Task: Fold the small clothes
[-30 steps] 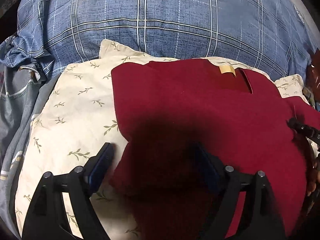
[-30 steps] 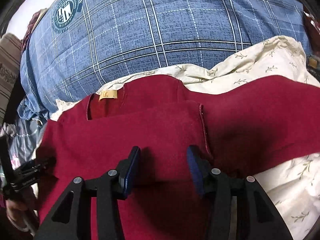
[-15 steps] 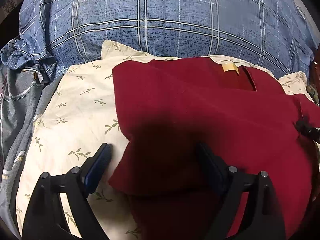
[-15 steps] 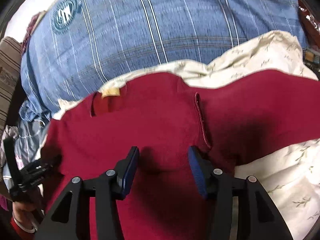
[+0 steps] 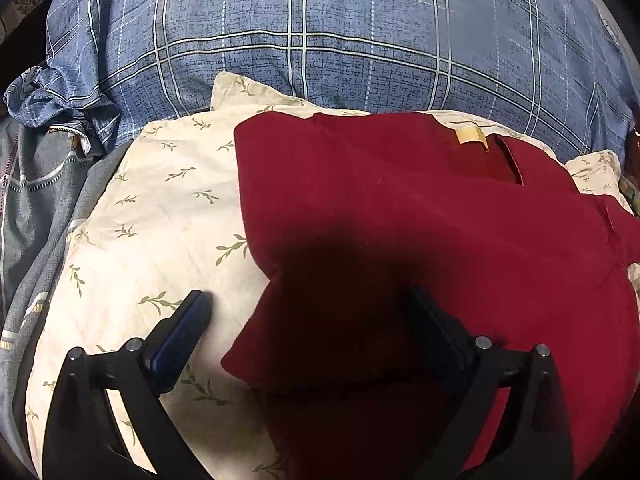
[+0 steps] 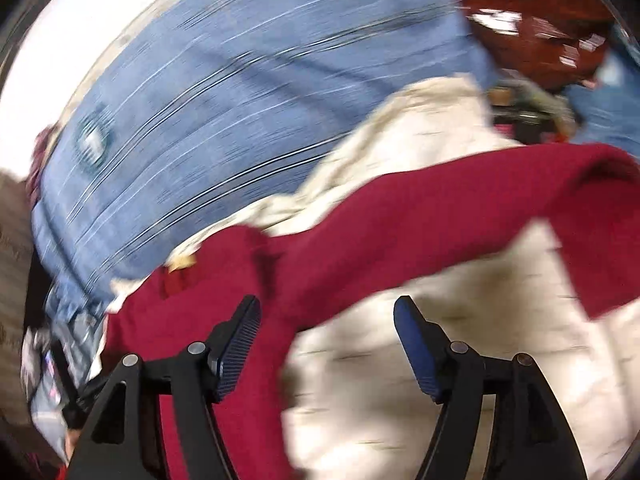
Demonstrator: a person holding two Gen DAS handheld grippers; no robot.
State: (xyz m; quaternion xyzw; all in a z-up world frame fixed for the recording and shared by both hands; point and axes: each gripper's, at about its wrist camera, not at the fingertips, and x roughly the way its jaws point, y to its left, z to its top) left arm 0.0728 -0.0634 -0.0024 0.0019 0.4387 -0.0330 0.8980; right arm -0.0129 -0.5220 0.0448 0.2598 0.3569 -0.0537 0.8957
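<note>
Item: red garment [image 5: 400,216], part-folded on a cream leaf-print cloth [image 5: 160,216] over the blue plaid bedding [image 5: 320,40]. Risk, judged: the loose right sleeve [image 6: 460,216] might undo the fold if snagged. Left gripper [image 5: 308,320] jaws wide, empty, straddling the garment's left edge. Right gripper [image 6: 326,332] jaws wide, empty, sleeve ahead; view blurred.

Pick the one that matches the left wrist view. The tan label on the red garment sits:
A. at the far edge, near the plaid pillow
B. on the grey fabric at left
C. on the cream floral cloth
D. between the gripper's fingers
A: the label lies at the far edge of the red garment, just below the plaid pillow.
</note>
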